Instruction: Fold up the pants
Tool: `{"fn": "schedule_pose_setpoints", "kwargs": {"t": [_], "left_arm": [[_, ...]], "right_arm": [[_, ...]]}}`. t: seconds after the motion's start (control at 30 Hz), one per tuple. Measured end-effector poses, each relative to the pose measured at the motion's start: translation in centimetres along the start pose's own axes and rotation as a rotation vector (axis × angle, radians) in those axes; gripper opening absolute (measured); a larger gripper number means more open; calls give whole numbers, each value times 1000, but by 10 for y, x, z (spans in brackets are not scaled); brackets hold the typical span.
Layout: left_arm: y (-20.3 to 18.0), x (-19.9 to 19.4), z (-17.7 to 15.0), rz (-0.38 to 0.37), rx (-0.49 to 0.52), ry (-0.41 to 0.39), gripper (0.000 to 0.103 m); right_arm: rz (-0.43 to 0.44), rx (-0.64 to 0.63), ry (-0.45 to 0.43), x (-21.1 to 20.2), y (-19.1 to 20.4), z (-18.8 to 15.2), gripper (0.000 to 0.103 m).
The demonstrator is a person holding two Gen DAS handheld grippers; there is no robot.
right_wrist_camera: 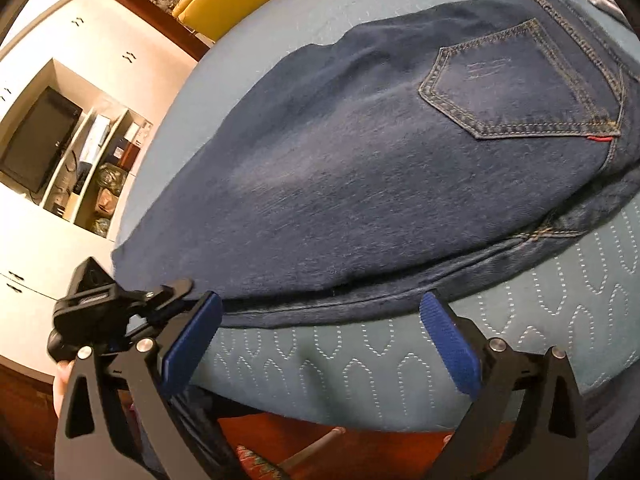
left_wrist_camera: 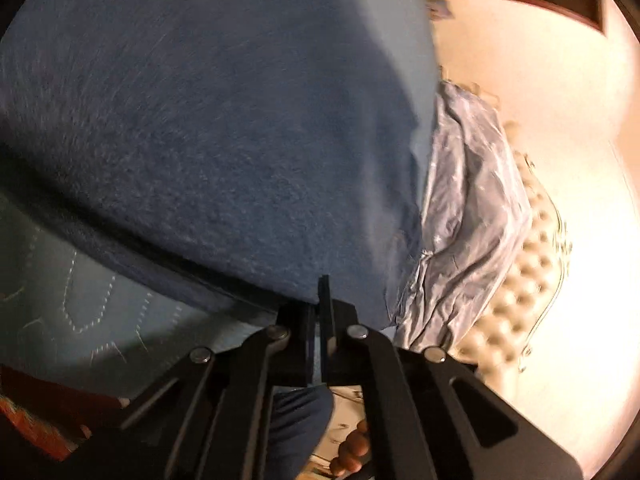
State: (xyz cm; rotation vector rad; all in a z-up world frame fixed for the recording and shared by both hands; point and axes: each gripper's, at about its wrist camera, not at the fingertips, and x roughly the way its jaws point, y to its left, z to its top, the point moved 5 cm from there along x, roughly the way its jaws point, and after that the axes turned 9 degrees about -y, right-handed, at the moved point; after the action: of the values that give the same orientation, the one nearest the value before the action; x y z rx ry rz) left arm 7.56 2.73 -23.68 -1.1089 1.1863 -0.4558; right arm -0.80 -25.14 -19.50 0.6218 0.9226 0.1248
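While left gripper (left_wrist_camera: 320, 300) apparently pinching jeans (right_wrist_camera: 360, 168), right gripper (right_wrist_camera: 320, 320) jaws wide, empty.

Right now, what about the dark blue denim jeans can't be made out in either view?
- Left wrist: the dark blue denim jeans are blurred and fill the view; which part the left hand-held gripper pinches is unclear.
- Right wrist: the waistband runs off the right edge, and the open right hand-held gripper hides the nearest strip of teal quilted bedspread.
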Motion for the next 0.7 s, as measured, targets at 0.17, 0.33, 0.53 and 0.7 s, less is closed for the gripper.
{"fn": "schedule_pose_setpoints", "kwargs": {"t": [0.17, 0.33, 0.53, 0.7], "left_arm": [[-11, -13, 4, -40, 3, -5, 1], [-16, -18, 2, -54, 8, -4, 1], [-5, -20, -2, -29, 11, 5, 1], [15, -10, -12, 20, -4, 27, 1]], "right_arm": [[77, 113, 0, 6, 1, 8, 95], [96, 164, -29, 14, -3, 17, 78], [28, 148, -122, 6, -23, 32, 7], [2, 115, -106, 4, -24, 22, 6]]}}
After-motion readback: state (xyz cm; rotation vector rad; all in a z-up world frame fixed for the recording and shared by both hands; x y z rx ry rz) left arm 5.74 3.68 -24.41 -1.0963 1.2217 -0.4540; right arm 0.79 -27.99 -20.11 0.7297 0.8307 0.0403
